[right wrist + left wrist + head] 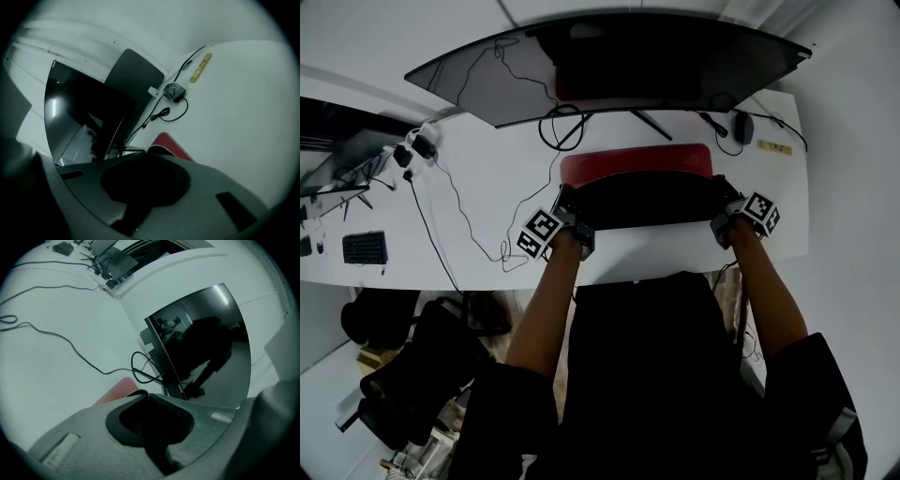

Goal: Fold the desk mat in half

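The desk mat (637,161) lies on the white desk (487,169) in front of the monitor. Its red face shows at the back, and its near half is raised, showing the black underside (642,199). My left gripper (565,199) is shut on the mat's near left corner, and my right gripper (724,195) is shut on the near right corner. In the left gripper view the stitched mat edge (138,392) sticks out of the closed left gripper (144,397). The right gripper view shows the same edge (154,147) pinched in the right gripper (146,153), with the red mat (172,146) beyond it.
A wide curved monitor (609,56) stands just behind the mat on its stand (637,117). Loose cables (469,220) run over the desk's left half. A mouse (743,127) and a yellow strip (774,146) lie at the back right. A dark chair (403,375) stands low left.
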### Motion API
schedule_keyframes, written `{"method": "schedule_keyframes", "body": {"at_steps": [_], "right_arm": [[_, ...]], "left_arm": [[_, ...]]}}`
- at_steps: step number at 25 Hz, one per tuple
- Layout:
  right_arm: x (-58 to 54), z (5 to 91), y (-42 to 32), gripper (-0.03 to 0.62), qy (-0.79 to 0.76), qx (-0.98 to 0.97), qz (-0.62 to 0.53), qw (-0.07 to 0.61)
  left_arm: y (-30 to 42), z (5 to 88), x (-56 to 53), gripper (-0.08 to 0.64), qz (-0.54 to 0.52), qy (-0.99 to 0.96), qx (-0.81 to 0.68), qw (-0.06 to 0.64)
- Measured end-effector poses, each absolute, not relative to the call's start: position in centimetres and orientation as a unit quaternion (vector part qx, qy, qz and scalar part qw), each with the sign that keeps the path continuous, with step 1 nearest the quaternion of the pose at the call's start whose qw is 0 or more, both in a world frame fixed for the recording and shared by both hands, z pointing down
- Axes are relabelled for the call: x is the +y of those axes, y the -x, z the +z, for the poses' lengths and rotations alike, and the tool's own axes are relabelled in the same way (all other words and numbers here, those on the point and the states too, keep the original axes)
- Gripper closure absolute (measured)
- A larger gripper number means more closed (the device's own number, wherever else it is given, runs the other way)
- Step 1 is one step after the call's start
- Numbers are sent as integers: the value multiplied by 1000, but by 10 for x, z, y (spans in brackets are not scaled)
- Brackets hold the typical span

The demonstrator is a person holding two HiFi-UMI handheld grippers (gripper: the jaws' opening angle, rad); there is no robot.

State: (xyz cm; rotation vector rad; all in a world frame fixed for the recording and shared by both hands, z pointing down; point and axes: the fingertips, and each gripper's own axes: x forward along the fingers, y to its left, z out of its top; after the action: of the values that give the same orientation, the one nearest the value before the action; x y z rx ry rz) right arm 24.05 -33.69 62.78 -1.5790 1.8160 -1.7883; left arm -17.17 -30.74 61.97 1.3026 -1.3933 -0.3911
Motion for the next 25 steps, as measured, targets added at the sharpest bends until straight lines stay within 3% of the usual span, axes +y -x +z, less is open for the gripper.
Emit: {"method": "schedule_keyframes", "body": {"at_steps": [25], "right_arm": [[-383, 664, -236, 574, 541, 615, -573, 35]], "left_arm": [[174, 661, -354, 529, -160, -540, -588, 581]]}}
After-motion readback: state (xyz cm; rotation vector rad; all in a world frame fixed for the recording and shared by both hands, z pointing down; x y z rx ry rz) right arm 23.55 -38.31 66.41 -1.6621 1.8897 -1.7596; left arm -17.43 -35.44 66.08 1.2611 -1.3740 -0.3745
